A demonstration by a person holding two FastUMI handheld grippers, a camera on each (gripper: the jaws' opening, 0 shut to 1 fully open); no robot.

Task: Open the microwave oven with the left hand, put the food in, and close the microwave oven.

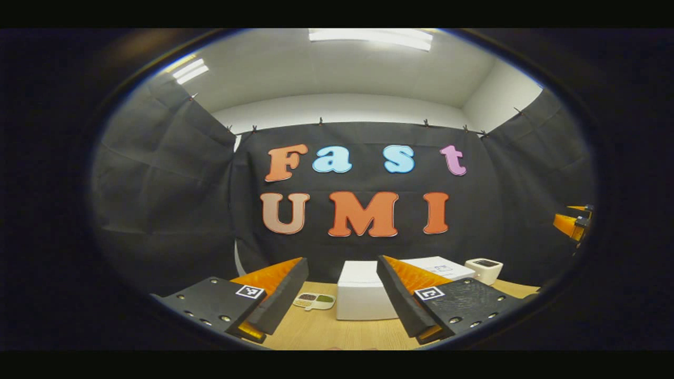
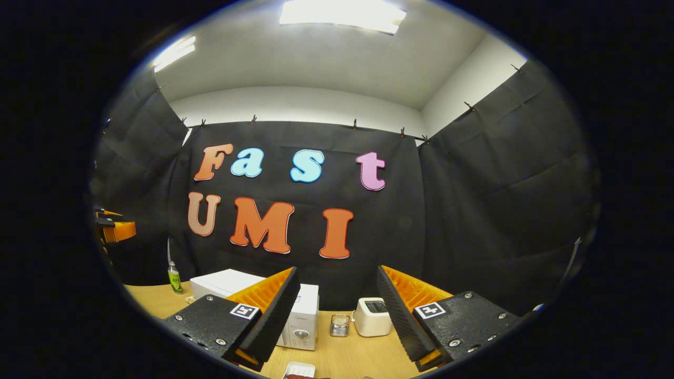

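Note:
The white microwave (image 1: 363, 300) stands on the wooden table (image 1: 337, 334), straight ahead between the fingers of my left gripper (image 1: 342, 259), which is open, empty and well short of it. Its door looks closed. Left of it lies a small divided dish (image 1: 314, 301) with brown and green food. In the right gripper view the microwave (image 2: 305, 316) shows its dial, partly hidden behind one finger. My right gripper (image 2: 337, 268) is open and empty above the table. A white tray (image 2: 299, 371) with reddish food lies at the bottom edge, below it.
A white toaster (image 2: 371, 316) and a small glass jar (image 2: 340, 325) stand right of the microwave, and the toaster (image 1: 484, 270) also appears in the left gripper view. A green bottle (image 2: 175, 279) stands at the far left of the table (image 2: 347, 358). Black cloth walls close the booth.

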